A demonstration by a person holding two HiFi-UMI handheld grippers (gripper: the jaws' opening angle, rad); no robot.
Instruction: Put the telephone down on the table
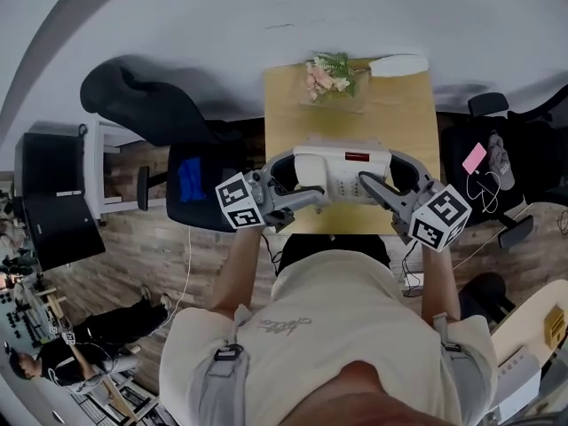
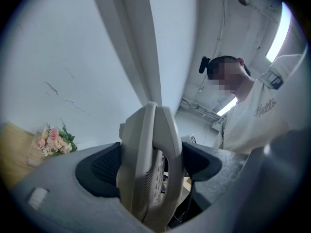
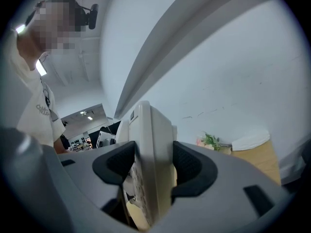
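- The telephone hangs level in front of the person's chest, over the near part of the table. Its long axis runs left to right.
- No view shows its underside meeting the wood. In both gripper views there is wall and room behind the set, so I judge it to be in the air.
- The left gripper is clamped on the left end. In its own view the dark pads press both faces of the set, which stands edge-on between them.
- The right gripper is clamped on the right end in the same way, with pads tight on either face.
- The phone lies between the two grippers, which point inward at each other, so neither hand is nearer; the load is shared evenly.
- The table lies below and ahead of the phone. The move to come is probably a straight lowering, perhaps a little forward, with both hands dropping together to keep it level.
- Both forearms reach out from the body, elbows bent, with the marker cubes toward the person and the jaws pointing inward.
- Flowers and a white object sit at the far edge, well apart from the landing spot, which looks bare.
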